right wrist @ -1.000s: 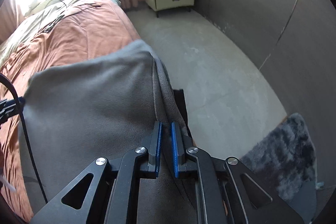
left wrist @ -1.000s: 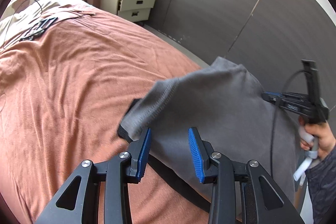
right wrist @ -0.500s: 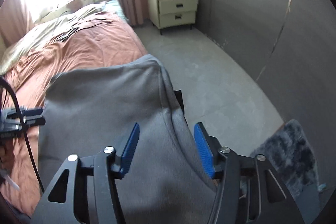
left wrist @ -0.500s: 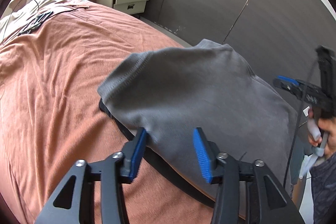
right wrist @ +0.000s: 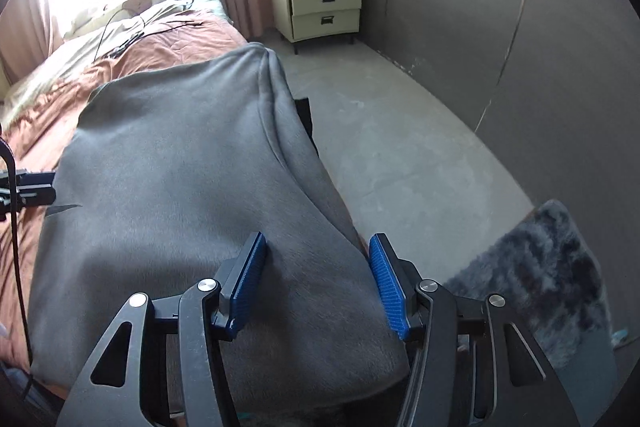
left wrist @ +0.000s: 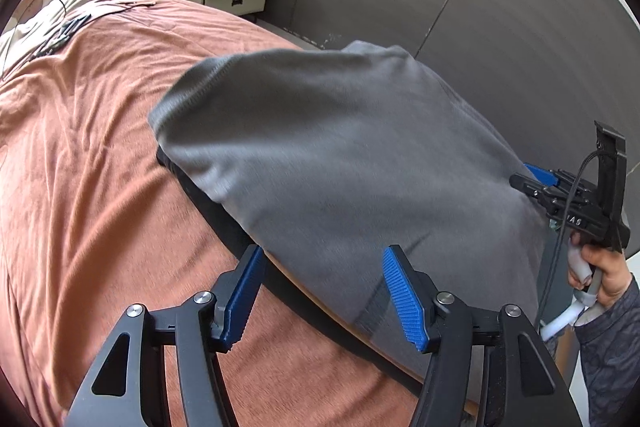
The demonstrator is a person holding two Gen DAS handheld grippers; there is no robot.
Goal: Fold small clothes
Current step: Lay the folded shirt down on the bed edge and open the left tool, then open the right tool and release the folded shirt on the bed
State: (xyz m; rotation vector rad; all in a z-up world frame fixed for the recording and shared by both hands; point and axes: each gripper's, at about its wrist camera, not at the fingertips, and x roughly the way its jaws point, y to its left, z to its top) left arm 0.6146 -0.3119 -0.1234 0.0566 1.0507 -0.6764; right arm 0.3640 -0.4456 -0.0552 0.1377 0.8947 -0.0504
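The grey garment [left wrist: 340,155] lies folded over on the near corner of the bed [left wrist: 88,155], on the rust-coloured cover, with a strip of black fabric [left wrist: 224,219] showing under its left edge. Both claws stand apart and hold nothing: the left claw [left wrist: 322,293] hovers over the garment's near left edge, and the right claw [right wrist: 316,285] sits low over its right side, blue pads either side of a soft ridge of cloth but not pinching it.

The main risk I see is the bed edge. In the right wrist view the garment's right fold [right wrist: 296,131] runs along the side of the bed, with bare floor [right wrist: 400,147] directly beyond it, and some cloth seems to droop over the corner. A tug toward that side, or a careless brush from the right claw, could drag the whole piece off onto the floor.

A second risk is a poor grip. The cloth looks thick and doubled (it may be fleece, though I cannot be sure), so a claw that closes on the top layer alone would peel the fold open instead of carrying both layers. Closing too deep could also catch the black fabric or the cover beneath and pull them along.

The cable [right wrist: 16,247] hanging by the left claw could snag the garment's edge if the two tools cross.
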